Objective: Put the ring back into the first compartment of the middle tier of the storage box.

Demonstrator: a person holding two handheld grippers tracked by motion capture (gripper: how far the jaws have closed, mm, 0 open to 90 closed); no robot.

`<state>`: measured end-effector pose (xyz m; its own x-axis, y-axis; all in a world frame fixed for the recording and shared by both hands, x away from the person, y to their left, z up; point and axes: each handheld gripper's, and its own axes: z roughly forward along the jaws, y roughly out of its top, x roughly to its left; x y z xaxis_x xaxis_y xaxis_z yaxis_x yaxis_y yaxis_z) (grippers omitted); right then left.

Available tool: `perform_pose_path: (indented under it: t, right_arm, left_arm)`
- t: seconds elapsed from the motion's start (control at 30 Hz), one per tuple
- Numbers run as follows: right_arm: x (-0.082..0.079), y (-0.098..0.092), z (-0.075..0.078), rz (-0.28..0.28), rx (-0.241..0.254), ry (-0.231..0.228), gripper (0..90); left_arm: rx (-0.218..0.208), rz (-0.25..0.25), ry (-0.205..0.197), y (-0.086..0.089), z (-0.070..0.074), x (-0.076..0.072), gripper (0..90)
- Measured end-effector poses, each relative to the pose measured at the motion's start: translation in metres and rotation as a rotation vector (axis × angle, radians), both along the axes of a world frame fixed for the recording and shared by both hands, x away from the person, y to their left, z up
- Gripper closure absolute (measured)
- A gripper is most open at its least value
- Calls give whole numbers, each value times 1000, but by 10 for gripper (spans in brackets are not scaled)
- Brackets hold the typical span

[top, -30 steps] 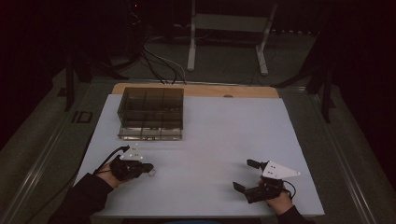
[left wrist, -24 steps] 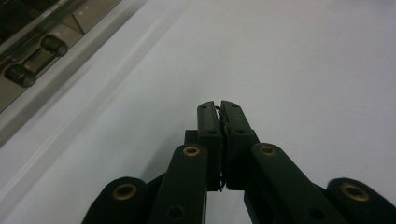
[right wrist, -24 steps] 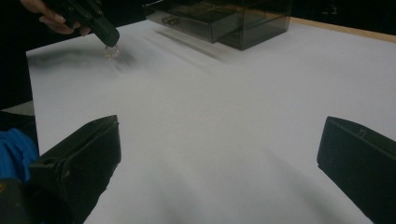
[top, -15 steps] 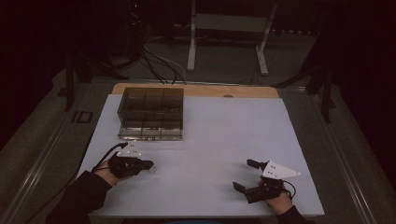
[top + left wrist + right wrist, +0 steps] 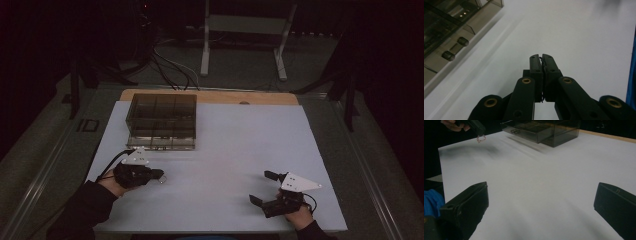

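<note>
The left gripper (image 5: pixel 159 174) sits near the left front of the white table sheet (image 5: pixel 240 145), its black jaws pressed together on a tiny pale ring-like piece (image 5: pixel 481 138). In the right gripper view that piece hangs from the jaw tips as a small open loop, pinkish-white and glinting, thin as bent wire; its material is too small to tell. In the left gripper view it shows merely as a thin dark wiry line (image 5: pixel 542 65) pinched in the seam between the two closed jaws, running from the tips down toward their base. In the high view it is a faint light speck (image 5: pixel 163 181) at the jaw tips, just above the sheet; whether it touches the sheet I cannot tell.

The left gripper points toward the middle of the table, with the smoky translucent plastic drawer cabinet (image 5: pixel 162 121) near it on the far side. The cabinet has a grid of compartments, and the left gripper view shows two small round dark knobs (image 5: pixel 455 47) on its front face. One drawer (image 5: pixel 534 131) stands partly pulled out in the right gripper view.

The right gripper (image 5: pixel 264 188) rests at the right front of the sheet, well apart from the left one, its jaws spread wide with nothing but bare sheet between them.
</note>
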<state>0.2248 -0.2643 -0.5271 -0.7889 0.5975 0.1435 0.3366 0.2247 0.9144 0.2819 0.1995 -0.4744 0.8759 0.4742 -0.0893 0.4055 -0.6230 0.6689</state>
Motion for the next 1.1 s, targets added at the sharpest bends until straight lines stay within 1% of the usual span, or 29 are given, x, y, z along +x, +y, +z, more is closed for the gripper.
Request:
perform_pose_path:
  t: [0.13,0.23,0.27,0.33,0.67,0.97,1.1]
  right_arm:
    - [0,0,0,1,-3,2,0]
    - [0,0,0,0,-1,-1,0]
    - [0,0,-1,1,-5,0,0]
    - [0,0,0,0,-1,1,0]
    - [0,0,0,1,-3,2,0]
    - [0,0,0,0,0,1,0]
    - [0,0,0,0,-2,2,0]
  left_arm:
    - [-8,6,-11,2,4,1,900]
    - [-14,7,-10,3,7,2,900]
    - [-16,14,-20,5,10,3,900]
    - [-25,12,-16,7,13,4,900]
    - [-37,22,-34,10,22,6,900]
    - [-52,42,-48,15,33,12,900]
    - [-59,42,-55,17,38,14,900]
